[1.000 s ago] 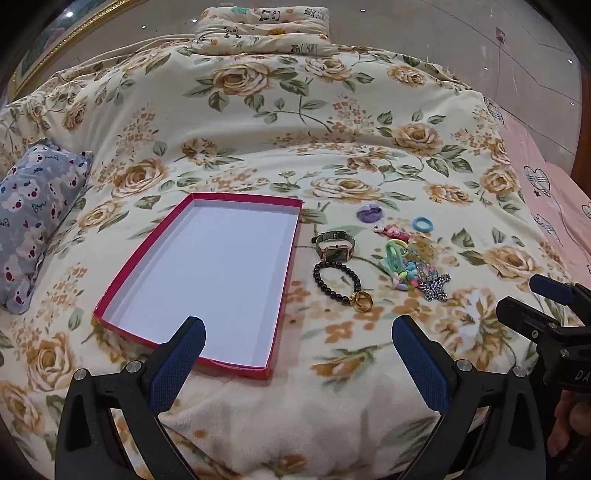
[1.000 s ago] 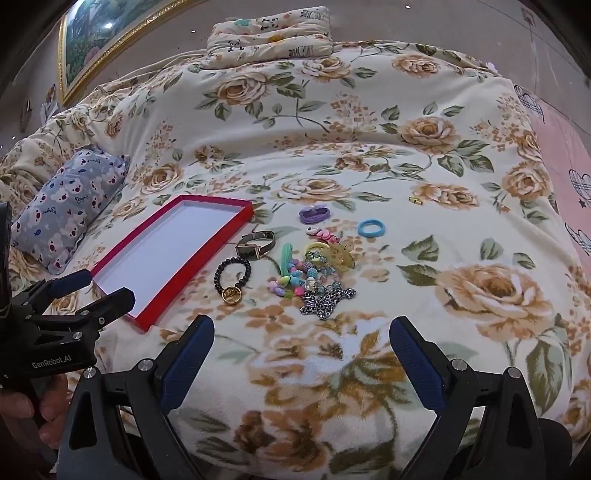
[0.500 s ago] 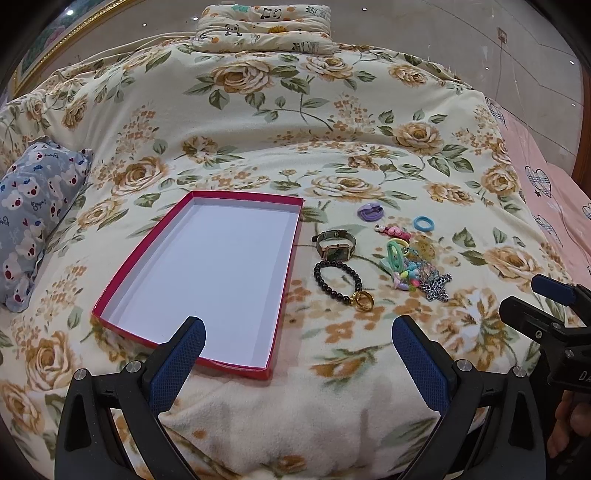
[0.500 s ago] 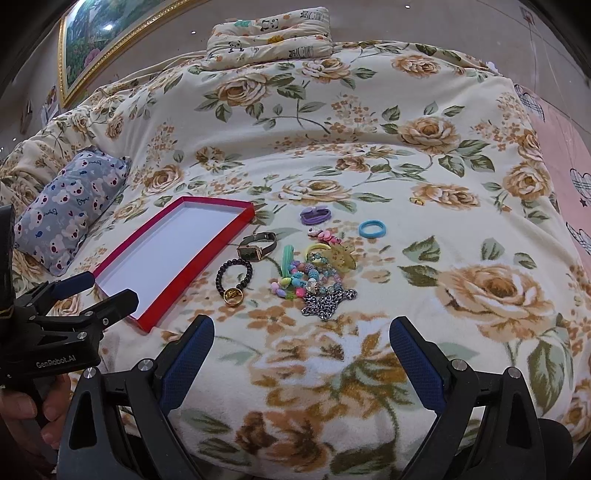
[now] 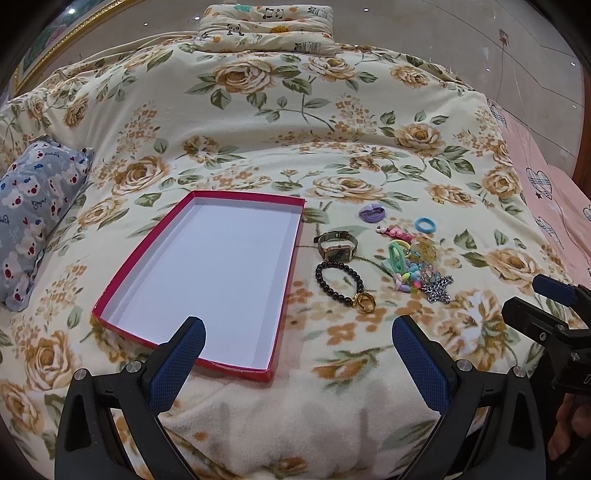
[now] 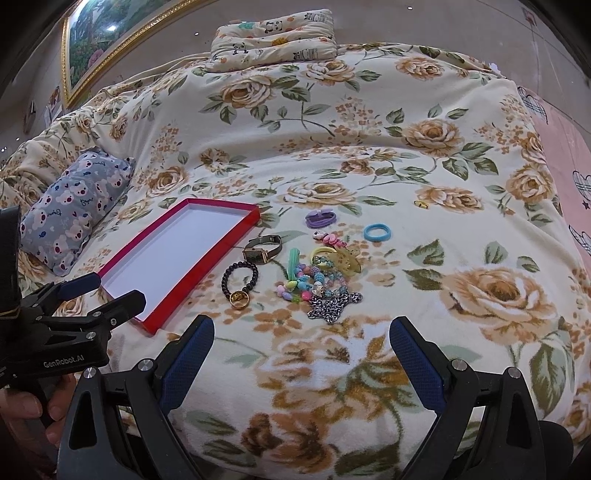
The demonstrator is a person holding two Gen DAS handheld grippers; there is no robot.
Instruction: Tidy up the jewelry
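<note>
An empty red tray (image 5: 110, 295) with a white floor lies on the floral bedspread; it also shows in the right wrist view (image 6: 207, 254). Right of it lie a watch (image 5: 336, 247), a black bead bracelet (image 5: 338, 280) with a gold ring (image 5: 365, 301), a heap of coloured beads and clips (image 5: 406, 266), a silver chain (image 5: 437, 288), a purple hair tie (image 5: 372, 213) and a blue hair tie (image 5: 424, 225). My left gripper (image 5: 299, 332) is open and empty, near the tray's front edge. My right gripper (image 6: 301, 332) is open and empty, in front of the chain (image 6: 332, 304).
A grey bear-print cushion (image 5: 33, 218) lies left of the tray. A folded panda-print quilt (image 5: 266, 26) sits at the bed's far end. A small yellow ring (image 6: 421, 204) lies apart at the right. A pink sheet (image 5: 546, 206) borders the right side.
Both views have shifted very slightly. The jewelry and the tray lie where they were, and both grippers stay open.
</note>
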